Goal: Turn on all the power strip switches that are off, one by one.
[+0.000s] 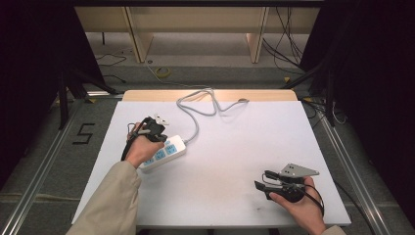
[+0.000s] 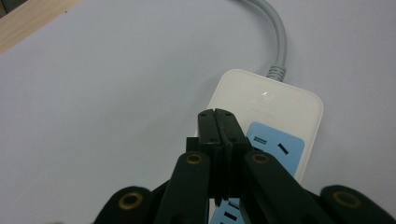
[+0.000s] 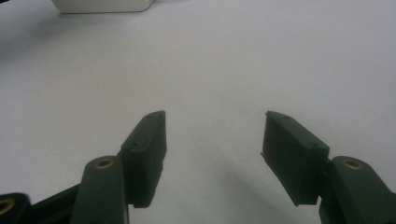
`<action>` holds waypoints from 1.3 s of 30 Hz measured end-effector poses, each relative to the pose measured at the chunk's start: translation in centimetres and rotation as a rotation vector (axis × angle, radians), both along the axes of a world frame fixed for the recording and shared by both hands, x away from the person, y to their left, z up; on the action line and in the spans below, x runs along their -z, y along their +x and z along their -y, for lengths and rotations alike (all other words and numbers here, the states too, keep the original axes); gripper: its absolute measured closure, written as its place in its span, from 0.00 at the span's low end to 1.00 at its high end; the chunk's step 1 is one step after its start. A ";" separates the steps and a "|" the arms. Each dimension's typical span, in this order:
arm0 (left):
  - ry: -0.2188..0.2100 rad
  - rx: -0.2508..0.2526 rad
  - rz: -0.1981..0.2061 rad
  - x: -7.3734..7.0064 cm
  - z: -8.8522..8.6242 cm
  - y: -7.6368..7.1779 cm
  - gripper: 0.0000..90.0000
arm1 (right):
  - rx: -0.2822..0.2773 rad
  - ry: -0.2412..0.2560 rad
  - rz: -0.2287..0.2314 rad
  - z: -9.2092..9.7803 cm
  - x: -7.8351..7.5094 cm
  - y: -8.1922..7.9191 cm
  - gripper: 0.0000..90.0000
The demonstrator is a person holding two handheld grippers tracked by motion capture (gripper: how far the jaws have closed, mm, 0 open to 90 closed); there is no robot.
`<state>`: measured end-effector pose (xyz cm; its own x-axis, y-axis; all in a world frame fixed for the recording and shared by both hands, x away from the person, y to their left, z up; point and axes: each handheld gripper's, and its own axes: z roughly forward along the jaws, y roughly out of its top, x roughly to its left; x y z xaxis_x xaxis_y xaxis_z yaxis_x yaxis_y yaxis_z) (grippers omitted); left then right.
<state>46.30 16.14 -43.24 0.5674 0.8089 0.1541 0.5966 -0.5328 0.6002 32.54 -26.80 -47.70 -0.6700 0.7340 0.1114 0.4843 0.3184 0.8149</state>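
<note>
White plastic power strip (image 2: pixel 261 107) with pale blue socket panels lies flat on the white counter (image 1: pixel 235 147), directly beneath and just beyond the left gripper (image 2: pixel 218 122), whose black jaws are pressed together with nothing between them, their tips hovering over the strip's cord end. Its grey cable (image 1: pixel 195 110) leaves the strip ahead of those jaws and loops away across the counter. Well apart, the right gripper (image 3: pixel 212 130) rests low over bare counter, its jaws spread wide and holding nothing.

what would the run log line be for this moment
left gripper: shut, over power strip | right gripper: open, idle above table
</note>
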 end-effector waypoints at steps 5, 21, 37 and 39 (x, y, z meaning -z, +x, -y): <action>0.003 -0.006 0.001 -0.1 -0.4 -0.2 1.00 | 0.003 0.001 -0.001 0.0 0.0 0.0 0.45; 0.004 -0.031 -0.002 -0.5 -2.1 -1.0 1.00 | 0.007 0.000 -0.002 0.1 0.0 0.0 0.45; 0.016 -0.046 -0.015 -0.7 -3.5 -1.5 1.00 | 0.007 -0.001 -0.001 0.1 0.0 0.0 0.45; 0.013 -0.052 -0.016 -0.6 -3.5 -1.6 1.00 | 0.008 0.000 -0.001 0.1 0.0 0.0 0.45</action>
<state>44.72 19.68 -42.63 0.5275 0.8350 0.1566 0.6327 -0.5091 0.5835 32.54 -26.89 -47.67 -0.6639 0.7394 0.1120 0.4875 0.3144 0.8145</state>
